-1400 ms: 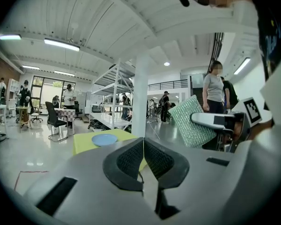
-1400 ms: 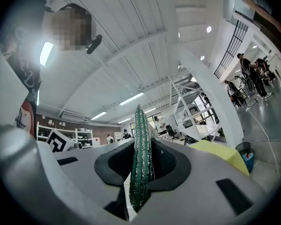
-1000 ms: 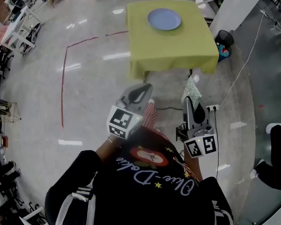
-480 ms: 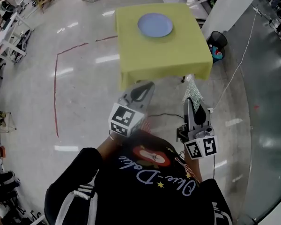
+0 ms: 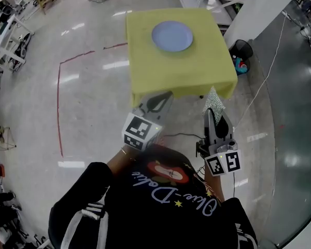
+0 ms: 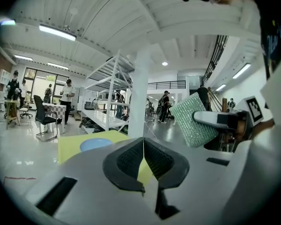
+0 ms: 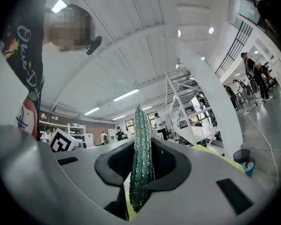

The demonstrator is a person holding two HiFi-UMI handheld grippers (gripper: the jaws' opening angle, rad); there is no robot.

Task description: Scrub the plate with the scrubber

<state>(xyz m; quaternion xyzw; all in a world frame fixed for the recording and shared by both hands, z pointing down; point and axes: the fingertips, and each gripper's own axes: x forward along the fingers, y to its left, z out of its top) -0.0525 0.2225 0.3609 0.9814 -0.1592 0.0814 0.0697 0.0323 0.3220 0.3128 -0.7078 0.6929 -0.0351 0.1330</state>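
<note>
Head view: a blue plate [image 5: 172,36] lies on a table [image 5: 197,71] draped in yellow cloth, toward the 12 o'clock edge of the frame. It sits on the far half of the tabletop, well apart from both tools. The left gripper [image 5: 165,96] hovers near the table's front edge, at about 7 o'clock from the plate. The right gripper [image 5: 214,112] is at roughly 5 o'clock from the plate, with the green scrubber [image 5: 213,99] standing up out of its tip. A dark round thing, possibly a waste bin [image 5: 243,47], stands on the floor at 3 o'clock from the table.

Left gripper view: its jaws are pressed together with nothing between them. The plate on its yellow cloth shows at 10 o'clock from the jaw tips. The scrubber, in the other tool, is at 2 o'clock.

Right gripper view: the jaws are clamped on the scrubber, which stands edge-on and upright between the pads and rises past them toward 12 o'clock.
</note>
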